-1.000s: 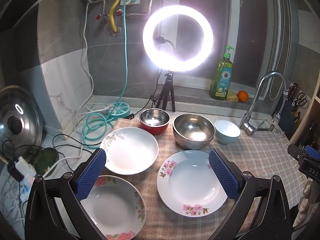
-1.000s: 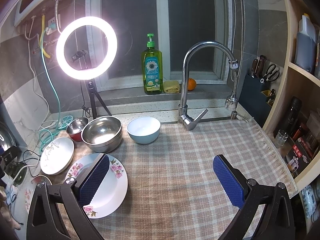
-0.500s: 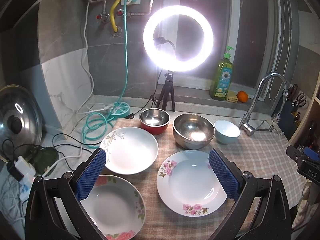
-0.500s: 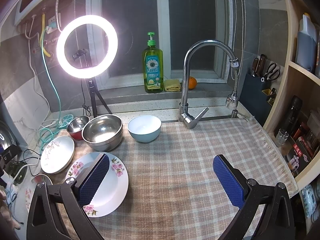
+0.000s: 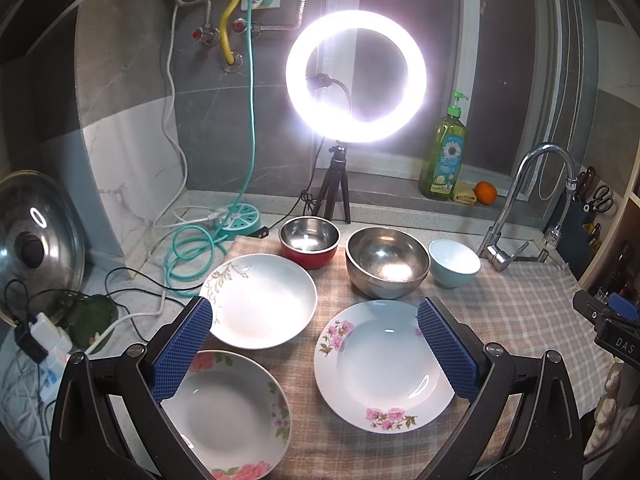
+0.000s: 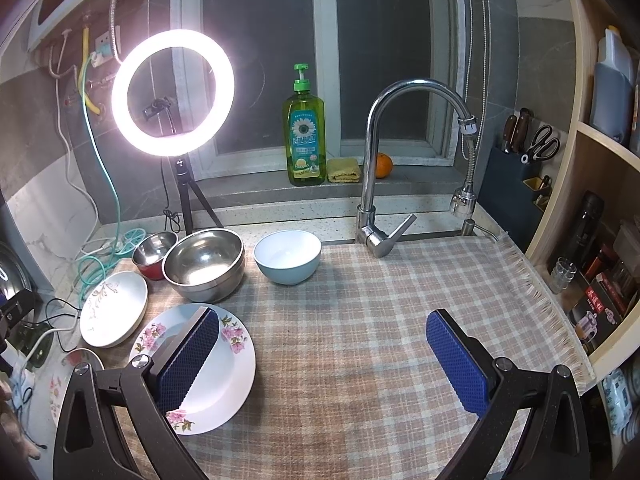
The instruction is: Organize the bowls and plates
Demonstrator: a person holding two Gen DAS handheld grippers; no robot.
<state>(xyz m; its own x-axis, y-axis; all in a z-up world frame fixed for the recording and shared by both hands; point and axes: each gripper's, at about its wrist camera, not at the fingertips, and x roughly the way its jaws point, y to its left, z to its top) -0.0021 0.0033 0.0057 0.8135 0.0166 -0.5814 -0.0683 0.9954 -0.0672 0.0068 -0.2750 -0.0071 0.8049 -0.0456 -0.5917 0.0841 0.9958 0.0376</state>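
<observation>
Six dishes laid out singly on the checked cloth point(image 5: 520, 312), none stacked, so the sorting looks not yet begun. Seen from the left wrist: pink plate point(image 5: 384, 364) at centre, leaf plate point(image 5: 260, 300) at 10 o'clock from it and just beside, rose plate point(image 5: 228, 412) at 8 o'clock, hanging partly off the cloth's left edge. Behind, in a row at 12 o'clock: red bowl point(image 5: 310, 240), steel bowl point(image 5: 386, 260), blue bowl point(image 5: 454, 262), close together, contact hard to judge. Probably spread flat like this so each rim can be reached alone; likely plates onto plates, bowls nested by size. Bare cloth at 3 o'clock by the tap point(image 6: 376, 184), perhaps room for the stacks. Left gripper point(image 5: 316, 344) spread wide, empty, hovering above the plates, pink plate framed between its pads, touching nothing. Right gripper point(image 6: 324, 356) also spread wide, empty, over bare cloth with its left pad overlapping the pink plate in view only; no contact visible. Next move likely a pinch on a plate's raised rim; glazed rims slippery, so a shallow grip could slide
</observation>
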